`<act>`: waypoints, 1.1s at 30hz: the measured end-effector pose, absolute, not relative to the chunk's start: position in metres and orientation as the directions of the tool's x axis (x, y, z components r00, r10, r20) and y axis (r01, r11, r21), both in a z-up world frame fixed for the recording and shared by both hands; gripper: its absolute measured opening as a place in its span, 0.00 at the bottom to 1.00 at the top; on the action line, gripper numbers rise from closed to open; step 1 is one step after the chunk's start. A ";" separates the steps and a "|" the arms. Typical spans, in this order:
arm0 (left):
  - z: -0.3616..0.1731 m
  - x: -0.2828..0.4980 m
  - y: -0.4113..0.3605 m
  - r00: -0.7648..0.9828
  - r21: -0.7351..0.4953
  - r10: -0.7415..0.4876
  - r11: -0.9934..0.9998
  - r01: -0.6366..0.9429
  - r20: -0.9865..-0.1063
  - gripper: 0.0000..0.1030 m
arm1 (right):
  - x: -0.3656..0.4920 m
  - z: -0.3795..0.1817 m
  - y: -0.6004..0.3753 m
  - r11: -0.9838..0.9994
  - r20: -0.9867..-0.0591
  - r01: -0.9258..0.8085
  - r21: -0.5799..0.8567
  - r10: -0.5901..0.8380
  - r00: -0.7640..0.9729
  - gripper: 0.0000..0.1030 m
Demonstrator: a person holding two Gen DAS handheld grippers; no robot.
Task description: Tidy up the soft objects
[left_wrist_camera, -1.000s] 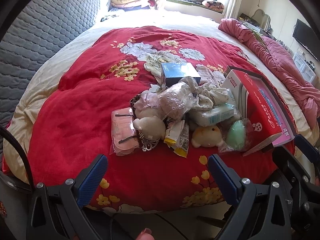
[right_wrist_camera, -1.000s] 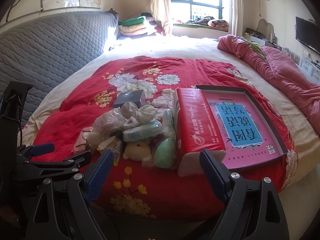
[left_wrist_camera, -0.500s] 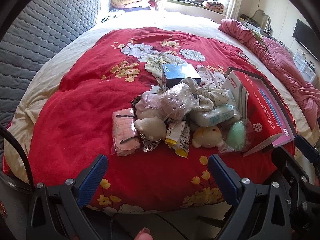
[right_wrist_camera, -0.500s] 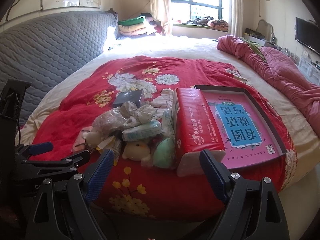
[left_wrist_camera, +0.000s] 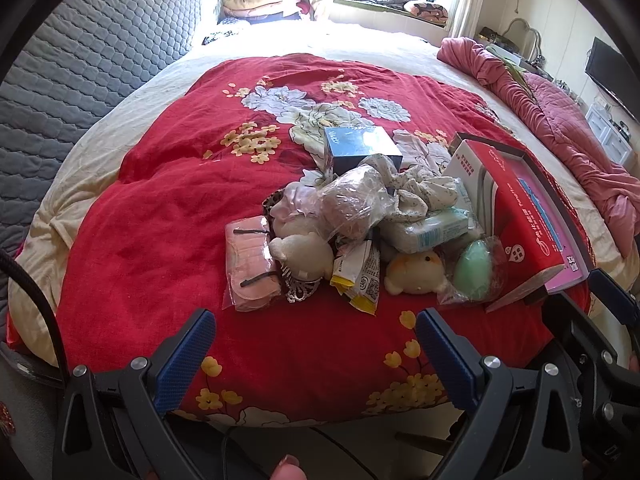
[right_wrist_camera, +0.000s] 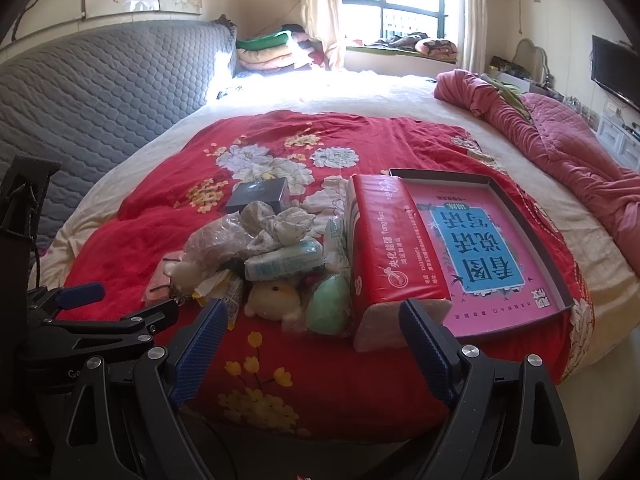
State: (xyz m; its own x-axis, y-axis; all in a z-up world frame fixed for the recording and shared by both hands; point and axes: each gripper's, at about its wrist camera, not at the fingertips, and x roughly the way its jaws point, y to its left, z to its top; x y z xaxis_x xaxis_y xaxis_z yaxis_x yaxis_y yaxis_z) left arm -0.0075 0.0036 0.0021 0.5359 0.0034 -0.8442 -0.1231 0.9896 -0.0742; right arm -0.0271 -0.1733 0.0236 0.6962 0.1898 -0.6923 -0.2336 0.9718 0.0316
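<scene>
Nothing has shifted since the earlier frames: both grippers hover at the near edge of the bed, jaws wide and empty. Left gripper (left_wrist_camera: pixel 316 354) points straight at the yellow chick plush (left_wrist_camera: pixel 416 272), just beyond it and nearer than the right gripper (right_wrist_camera: pixel 314 336). Behind the chick lies the wipes pack (left_wrist_camera: pixel 428 232), long axis crosswise; right of the chick, the red tissue pack (right_wrist_camera: pixel 388 252).
</scene>
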 end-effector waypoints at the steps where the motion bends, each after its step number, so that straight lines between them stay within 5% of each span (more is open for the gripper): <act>1: 0.002 -0.007 0.004 0.535 -0.074 0.004 0.990 -0.124 -0.845 0.98 | -0.027 0.024 -0.173 0.972 -0.691 -0.233 0.030 0.189 0.697 0.86; 33: -0.021 -0.004 0.045 0.502 -0.114 0.009 0.970 -0.214 -0.865 0.98 | -0.014 -0.001 -0.155 0.951 -0.738 -0.304 -0.059 0.163 0.655 0.86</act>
